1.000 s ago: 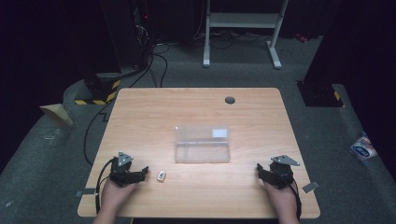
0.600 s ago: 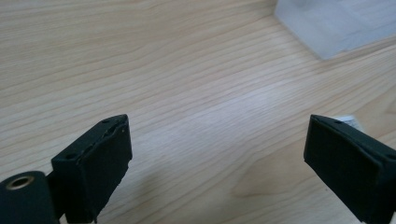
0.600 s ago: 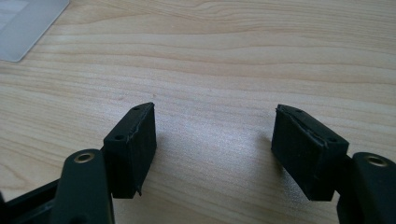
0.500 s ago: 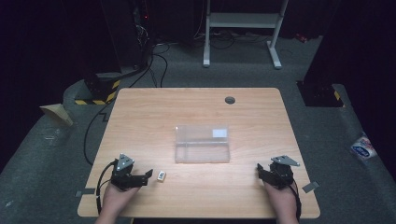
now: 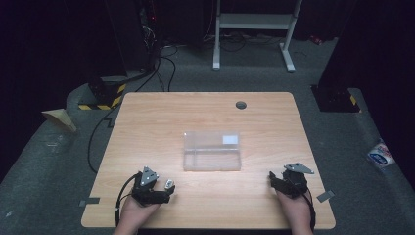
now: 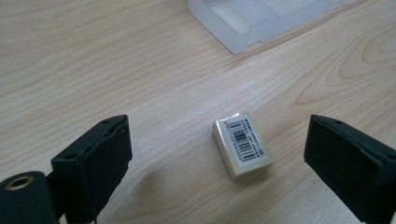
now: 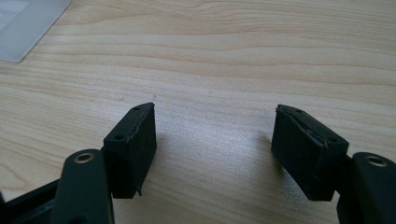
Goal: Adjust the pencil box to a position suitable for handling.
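The work looks to be at its very start: the small cream-coloured block [image 6: 242, 143], wrapped in clear film with a barcode label on its top face, lies flat on the wooden worktop [image 5: 147, 127] and has not yet been picked up. The left hand-held gripper [image 6: 219, 154] is lined up on it, jaws spread wide with one on either side of the block and clear gaps between each pad and the block, so nothing is gripped. In the high view the same left hand-held gripper [image 5: 164, 188] sits near the front-left edge of the worktop with the block [image 5: 170, 184] just at its tips. The clear plastic box [image 5: 212, 151] stands in the middle of the worktop, well apart from the block and up and to the right of it; its near corner [image 6: 243, 23] shows beyond the block in the left gripper view. It looks like the likely place for the block to go, though that is a guess from the layout. The right hand-held gripper [image 7: 214, 140] rests low near the front-right edge, its jaws apart and bare wood between them, holding nothing. So as I judge it, the approach is about done, and closing on the block, lifting it and carrying it over to the box are all left.
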The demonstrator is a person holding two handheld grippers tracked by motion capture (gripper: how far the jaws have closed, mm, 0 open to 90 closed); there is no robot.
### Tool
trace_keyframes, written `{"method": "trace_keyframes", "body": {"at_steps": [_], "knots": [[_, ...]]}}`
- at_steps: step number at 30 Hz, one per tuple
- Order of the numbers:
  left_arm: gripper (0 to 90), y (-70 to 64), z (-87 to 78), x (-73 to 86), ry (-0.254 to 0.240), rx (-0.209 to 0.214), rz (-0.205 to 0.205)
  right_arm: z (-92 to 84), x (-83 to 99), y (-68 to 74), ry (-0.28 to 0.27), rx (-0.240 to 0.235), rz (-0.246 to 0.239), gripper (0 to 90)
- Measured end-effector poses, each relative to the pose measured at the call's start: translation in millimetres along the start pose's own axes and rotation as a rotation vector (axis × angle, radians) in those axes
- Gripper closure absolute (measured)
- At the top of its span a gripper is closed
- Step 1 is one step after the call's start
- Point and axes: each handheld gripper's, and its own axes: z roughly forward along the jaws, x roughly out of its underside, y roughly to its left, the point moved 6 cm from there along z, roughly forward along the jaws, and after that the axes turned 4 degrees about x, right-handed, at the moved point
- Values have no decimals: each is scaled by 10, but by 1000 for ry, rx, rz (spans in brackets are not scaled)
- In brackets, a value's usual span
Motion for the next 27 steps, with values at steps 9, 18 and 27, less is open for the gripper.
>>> {"method": "trace_keyframes", "body": {"at_steps": [9,18,27], "knots": [[212,-80,-3,45,-8,-1,3,0,0,0,1,0,1,307],[449,-157,44,72,4,27,14,0,0,0,0,0,1,307],[575,-138,21,91,9,-17,24,0,0,1,1,0,1,307]]}}
